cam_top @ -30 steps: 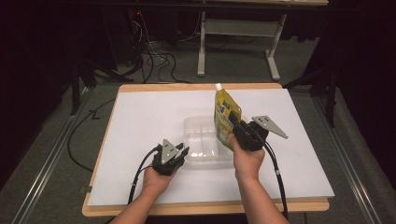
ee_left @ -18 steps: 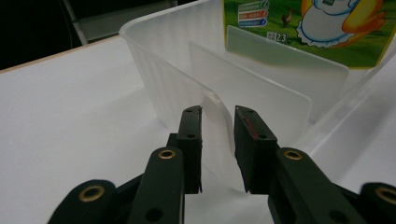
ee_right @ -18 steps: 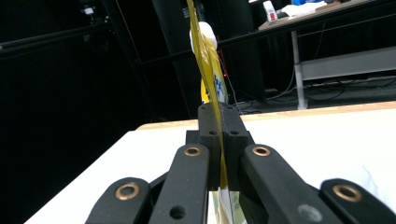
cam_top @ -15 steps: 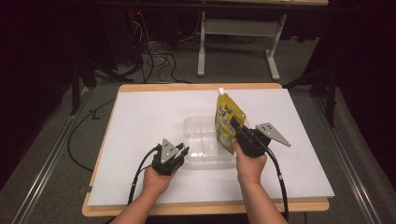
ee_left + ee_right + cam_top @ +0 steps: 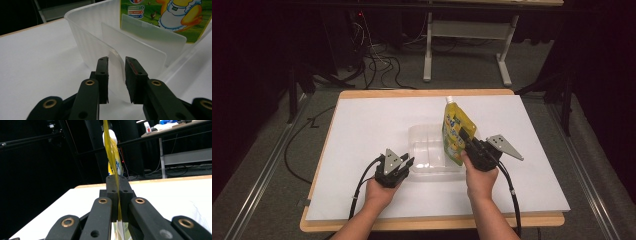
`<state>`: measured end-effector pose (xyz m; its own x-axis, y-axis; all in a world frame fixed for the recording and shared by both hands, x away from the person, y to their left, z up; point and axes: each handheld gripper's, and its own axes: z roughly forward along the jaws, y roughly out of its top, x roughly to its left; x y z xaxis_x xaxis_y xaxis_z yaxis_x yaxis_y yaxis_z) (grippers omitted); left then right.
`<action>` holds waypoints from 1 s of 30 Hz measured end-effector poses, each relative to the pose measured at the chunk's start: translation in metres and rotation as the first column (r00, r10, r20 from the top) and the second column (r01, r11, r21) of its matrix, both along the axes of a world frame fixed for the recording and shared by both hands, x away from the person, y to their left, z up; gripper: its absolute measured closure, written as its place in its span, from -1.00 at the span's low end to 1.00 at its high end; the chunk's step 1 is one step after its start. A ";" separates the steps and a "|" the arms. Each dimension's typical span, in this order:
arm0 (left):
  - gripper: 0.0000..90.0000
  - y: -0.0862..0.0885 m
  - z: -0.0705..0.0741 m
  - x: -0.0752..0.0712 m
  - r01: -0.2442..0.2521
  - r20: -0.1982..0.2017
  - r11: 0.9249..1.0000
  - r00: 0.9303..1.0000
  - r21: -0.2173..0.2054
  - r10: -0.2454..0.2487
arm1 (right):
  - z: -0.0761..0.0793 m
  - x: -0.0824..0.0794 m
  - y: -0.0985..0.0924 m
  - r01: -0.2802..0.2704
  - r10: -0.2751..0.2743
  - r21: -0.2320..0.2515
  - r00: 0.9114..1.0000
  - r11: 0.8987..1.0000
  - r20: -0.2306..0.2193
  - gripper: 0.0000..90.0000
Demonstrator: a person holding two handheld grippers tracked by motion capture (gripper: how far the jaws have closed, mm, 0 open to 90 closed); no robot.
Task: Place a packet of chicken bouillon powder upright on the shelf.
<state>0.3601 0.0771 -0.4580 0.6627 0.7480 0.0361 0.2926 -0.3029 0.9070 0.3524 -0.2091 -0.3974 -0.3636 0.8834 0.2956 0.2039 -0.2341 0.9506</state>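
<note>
Both forearms enter from the near edge of the table (image 5: 362, 115), which is covered by a white sheet.

The left hand (image 5: 379, 192) lies low on the sheet, wrist roughly straight, aiming the left gripper (image 5: 406, 165) forward and rightward at the near-left corner of the clear plastic container (image 5: 432, 150). In the left gripper view, the left gripper (image 5: 116, 75) straddles the container's wall (image 5: 87, 42): one jaw stands outside, the other inside, with the thin wall running up between them. A narrow gap appears on each side of the wall, so whether the pads actually bear on the plastic cannot be told.

The right hand (image 5: 480, 180) sits near the container's right end, raised above the sheet, with the right gripper (image 5: 464, 142) pointing up and away from the person. Its jaws are clamped on the edge of the yellow spouted pouch (image 5: 455, 130). The right gripper view confirms this: the right gripper (image 5: 117, 195) has its jaws pressed together with the pouch (image 5: 111, 150) seen edge-on between them.

The pouch stands upright, white cap uppermost, its lower end apparently inside the container's right compartment; the left gripper view shows its printed face (image 5: 165, 17) behind the divider (image 5: 140, 50).
</note>
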 end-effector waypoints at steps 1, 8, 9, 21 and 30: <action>0.64 0.000 0.000 0.000 0.000 0.000 1.000 1.000 0.001 0.000 | -0.001 0.000 0.000 -0.002 0.002 -0.004 1.000 1.000 0.000 1.00; 0.64 0.000 0.000 0.000 0.002 -0.001 1.000 1.000 0.001 -0.002 | -0.005 -0.004 -0.001 -0.005 0.005 -0.047 1.000 0.999 -0.005 1.00; 0.64 0.000 0.000 0.000 0.001 0.000 1.000 1.000 0.002 -0.001 | -0.005 -0.005 -0.001 -0.005 0.005 -0.050 1.000 0.999 -0.007 1.00; 0.64 0.000 0.000 0.000 0.001 -0.001 1.000 1.000 0.003 -0.001 | -0.009 -0.010 -0.001 -0.022 0.020 -0.112 1.000 0.993 -0.022 0.98; 0.59 0.001 0.000 0.000 -0.004 -0.007 1.000 1.000 0.001 0.004 | -0.006 -0.009 0.000 -0.039 0.035 -0.146 0.999 0.989 -0.033 0.74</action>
